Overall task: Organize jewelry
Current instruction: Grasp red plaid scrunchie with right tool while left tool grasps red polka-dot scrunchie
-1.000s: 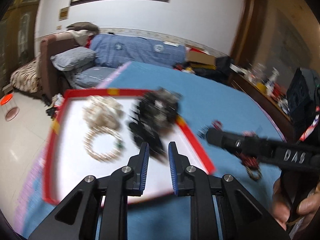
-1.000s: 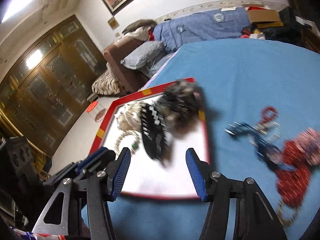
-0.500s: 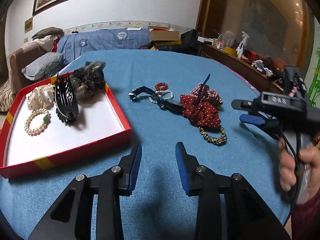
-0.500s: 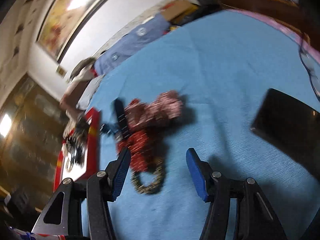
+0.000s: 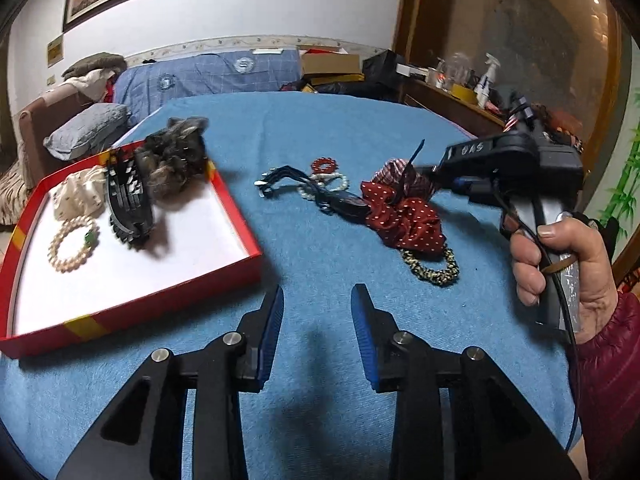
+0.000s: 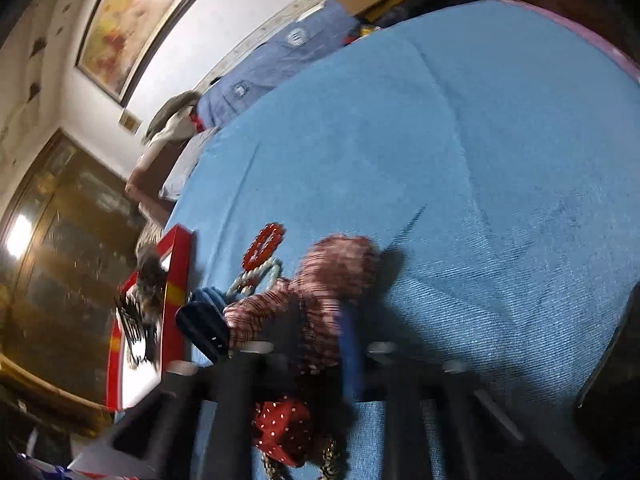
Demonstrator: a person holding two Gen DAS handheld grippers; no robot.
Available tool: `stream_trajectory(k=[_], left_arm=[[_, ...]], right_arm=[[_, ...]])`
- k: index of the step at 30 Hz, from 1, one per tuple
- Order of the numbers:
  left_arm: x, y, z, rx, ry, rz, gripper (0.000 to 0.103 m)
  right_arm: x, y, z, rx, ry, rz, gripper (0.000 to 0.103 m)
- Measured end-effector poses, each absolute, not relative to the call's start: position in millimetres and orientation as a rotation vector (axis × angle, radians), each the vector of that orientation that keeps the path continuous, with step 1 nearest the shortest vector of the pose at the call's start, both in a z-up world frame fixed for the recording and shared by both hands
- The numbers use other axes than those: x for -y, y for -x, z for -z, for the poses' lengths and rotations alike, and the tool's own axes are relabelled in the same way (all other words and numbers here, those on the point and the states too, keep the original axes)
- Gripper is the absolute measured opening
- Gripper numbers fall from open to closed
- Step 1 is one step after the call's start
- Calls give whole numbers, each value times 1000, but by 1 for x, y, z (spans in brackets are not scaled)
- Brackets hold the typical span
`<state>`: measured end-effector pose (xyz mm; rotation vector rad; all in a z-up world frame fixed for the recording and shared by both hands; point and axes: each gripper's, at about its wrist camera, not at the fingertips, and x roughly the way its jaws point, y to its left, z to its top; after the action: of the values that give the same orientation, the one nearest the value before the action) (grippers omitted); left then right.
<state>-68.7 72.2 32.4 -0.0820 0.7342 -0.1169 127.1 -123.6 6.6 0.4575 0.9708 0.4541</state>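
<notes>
At the far left a red tray with a white floor sits on the blue bedspread; inside it lie a pearl bracelet, a cream scrunchie, a black claw clip and a dark fluffy scrunchie against the back rim. In front, low in the left wrist view, the left gripper hovers over bare cloth with its blue pads parted and nothing between them. Further right the loose pieces cluster together on the spread — a dark blue hair clip, a white bead bracelet, a small red ring-shaped band, a red polka-dot scrunchie and a gold-and-black elastic just beside it. At the right the right gripper, held by a hand in a maroon sleeve, has just been closing — its jaws are pinched on the striped red scrunchie on top of the pile
</notes>
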Motion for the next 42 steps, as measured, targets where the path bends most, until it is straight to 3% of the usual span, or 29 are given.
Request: stream_trajectory(k=[5, 7, 8, 14, 16, 17, 18, 21, 33, 42], left_arm=[[-46, 39, -38, -782, 94, 189, 34], [-32, 27, -42, -788, 82, 209, 58], [-24, 19, -43, -796, 71, 212, 81], [10, -19, -36, -817, 7, 175, 84], [13, -34, -26, -862, 29, 154, 77], [14, -41, -20, -890, 42, 151, 44], [15, -45, -16, -911, 48, 150, 17], [13, -44, -17, -861, 48, 147, 12], [-10, -5, -67, -532, 82, 160, 12], [-22, -6, -72, -510, 107, 113, 12]], right_arm=[[157, -103, -39, -758, -461, -371, 13], [166, -96, -45, -717, -465, -328, 13], [169, -96, -46, -714, -477, -325, 13], [176, -98, -43, -726, -534, -343, 13], [176, -97, -43, -726, -539, -350, 13], [176, -98, -43, -725, -543, -353, 13], [176, -97, -43, -722, -548, -355, 13], [179, -96, -41, -719, -557, -365, 13], [176, -93, -45, -706, -559, -384, 13], [168, -91, -45, -710, -534, -381, 13]])
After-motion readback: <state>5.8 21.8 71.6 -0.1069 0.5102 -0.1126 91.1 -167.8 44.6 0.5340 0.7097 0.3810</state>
